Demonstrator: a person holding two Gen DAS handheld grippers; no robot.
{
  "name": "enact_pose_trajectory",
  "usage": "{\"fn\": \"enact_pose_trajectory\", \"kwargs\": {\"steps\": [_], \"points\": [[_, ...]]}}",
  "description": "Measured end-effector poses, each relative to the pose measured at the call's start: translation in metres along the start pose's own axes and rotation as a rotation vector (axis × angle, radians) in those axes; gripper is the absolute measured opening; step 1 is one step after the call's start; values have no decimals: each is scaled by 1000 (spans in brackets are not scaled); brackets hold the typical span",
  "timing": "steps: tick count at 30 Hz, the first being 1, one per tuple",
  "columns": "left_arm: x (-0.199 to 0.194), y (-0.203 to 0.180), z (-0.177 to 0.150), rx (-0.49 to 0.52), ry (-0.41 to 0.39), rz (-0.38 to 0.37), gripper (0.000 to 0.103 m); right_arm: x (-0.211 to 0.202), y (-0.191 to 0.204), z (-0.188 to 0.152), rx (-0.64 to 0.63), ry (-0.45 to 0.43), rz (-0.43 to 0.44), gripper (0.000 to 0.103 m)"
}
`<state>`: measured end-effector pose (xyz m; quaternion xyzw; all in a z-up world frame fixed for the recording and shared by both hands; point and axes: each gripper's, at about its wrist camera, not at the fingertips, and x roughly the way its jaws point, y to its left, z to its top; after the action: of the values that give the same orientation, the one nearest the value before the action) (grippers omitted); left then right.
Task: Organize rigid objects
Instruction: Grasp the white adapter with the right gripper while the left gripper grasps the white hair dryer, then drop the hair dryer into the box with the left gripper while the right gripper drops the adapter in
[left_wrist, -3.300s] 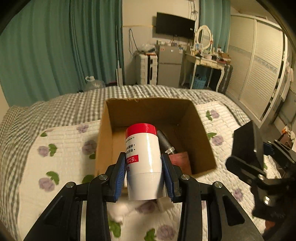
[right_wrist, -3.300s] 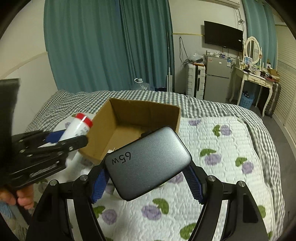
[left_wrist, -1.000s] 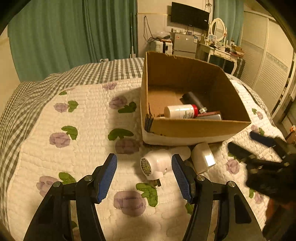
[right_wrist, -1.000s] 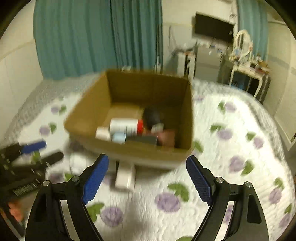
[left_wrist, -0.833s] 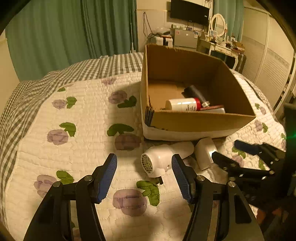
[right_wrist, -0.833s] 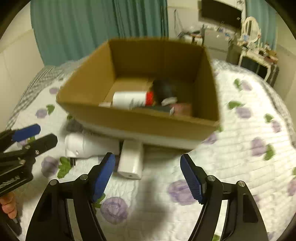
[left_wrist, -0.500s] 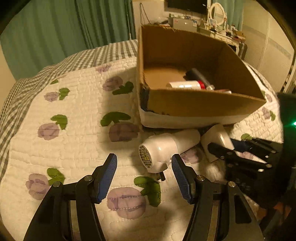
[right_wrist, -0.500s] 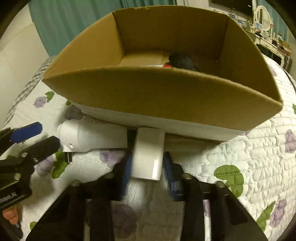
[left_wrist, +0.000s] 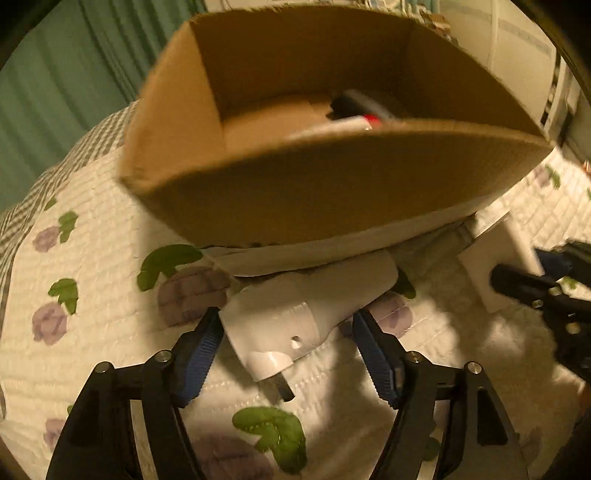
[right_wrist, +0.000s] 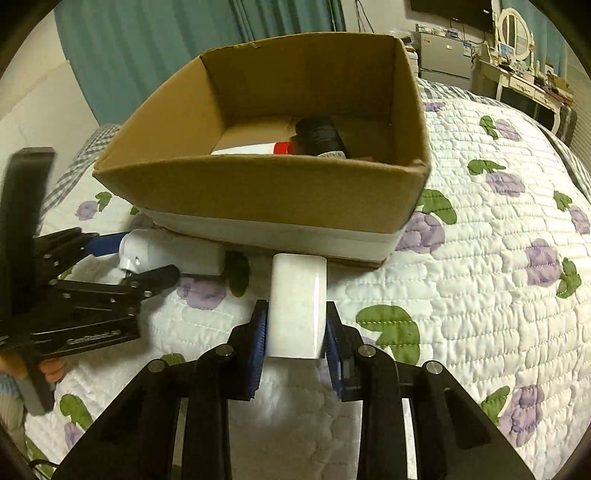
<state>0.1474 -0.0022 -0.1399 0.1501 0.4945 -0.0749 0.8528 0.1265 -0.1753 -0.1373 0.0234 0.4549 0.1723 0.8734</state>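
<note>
A brown cardboard box (right_wrist: 280, 195) stands on the quilted bed and holds a white bottle with a red cap (right_wrist: 258, 148) and a dark cylinder (right_wrist: 319, 138). My right gripper (right_wrist: 295, 328) is shut on a white rectangular block (right_wrist: 297, 306) lying just in front of the box. My left gripper (left_wrist: 288, 345) is open, its blue pads on either side of a white plug-shaped adapter (left_wrist: 303, 314) that lies on the quilt by the box's front wall (left_wrist: 332, 192). The left gripper also shows in the right wrist view (right_wrist: 125, 258), the white block in the left wrist view (left_wrist: 495, 266).
The bed has a white quilt with purple flowers (right_wrist: 480, 258) and a grey checked cover beyond. Teal curtains (right_wrist: 147, 44) hang behind. A fridge and a dressing table (right_wrist: 517, 77) stand at the far right.
Both grippers have moved forward and down toward the box front. The right gripper has closed on the white block. The left gripper's pads now straddle the white adapter.
</note>
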Motion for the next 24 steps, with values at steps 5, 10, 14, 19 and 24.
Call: {"fn": "enact_pose_trajectory", "kwargs": {"steps": [5, 10, 14, 19, 24], "points": [[-7, -12, -10, -8, -11, -24, 75, -6, -9, -3, 21, -6, 9, 28], [-44, -43, -27, 10, -59, -157, 75, -20, -30, -2, 60, -26, -16, 28], [-46, -49, -24, -28, -53, -134, 75, -29, -46, -3, 90, -37, -31, 28], [-25, -59, -8, -3, -27, -34, 75, -33, -55, -5, 105, -42, -29, 28], [4, -68, 0, 42, 24, 4, 72, -31, -59, -7, 113, -39, -13, 28]]}}
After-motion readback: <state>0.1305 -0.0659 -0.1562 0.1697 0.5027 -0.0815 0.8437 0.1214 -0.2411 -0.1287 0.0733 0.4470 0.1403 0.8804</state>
